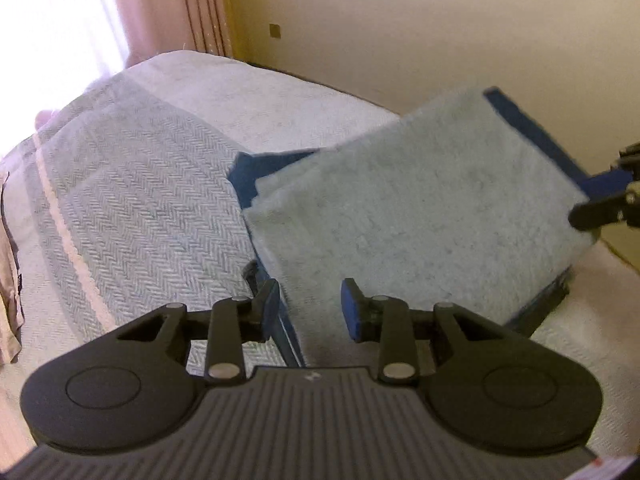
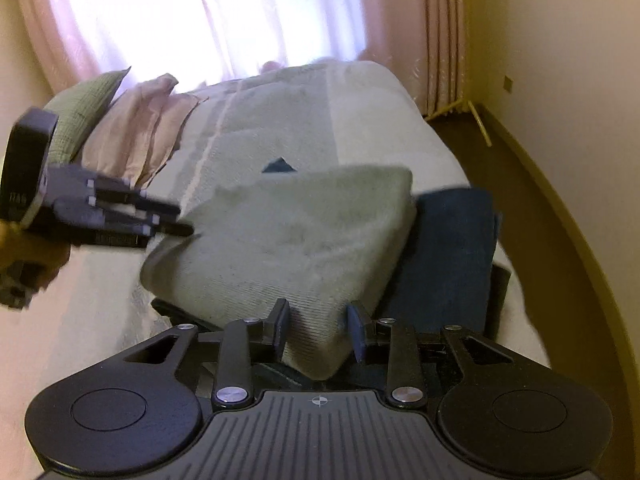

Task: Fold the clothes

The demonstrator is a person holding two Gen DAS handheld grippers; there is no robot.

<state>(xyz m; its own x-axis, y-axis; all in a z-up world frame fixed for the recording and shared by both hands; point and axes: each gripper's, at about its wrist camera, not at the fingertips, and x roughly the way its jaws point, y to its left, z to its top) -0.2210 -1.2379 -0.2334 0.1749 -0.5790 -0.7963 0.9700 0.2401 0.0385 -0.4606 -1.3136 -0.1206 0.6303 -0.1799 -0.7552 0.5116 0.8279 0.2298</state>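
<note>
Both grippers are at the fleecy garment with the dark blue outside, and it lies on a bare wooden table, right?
Not quite: the garment lies on a bed with a pale cover, not a bare wooden table. The right wrist view shows pillows at its far end. The rest holds: the left gripper and right gripper are both at the garment.

1. The pale blue fleecy folded garment with a dark blue outer side (image 1: pixel 420 216) lies on the bed with a herringbone-weave cover (image 1: pixel 132 208), near its foot end.
2. The black two-finger left gripper (image 1: pixel 310 308) is at one near corner of it, and the black two-finger right gripper (image 2: pixel 318 322) at the other.
3. Behind it, at the bed's head, a pink pillow (image 2: pixel 136 136) sits beside a green quilted pillow (image 2: pixel 84 108).
4. The sheer pink window curtain (image 2: pixel 208 16) hangs behind the pillows.
</note>
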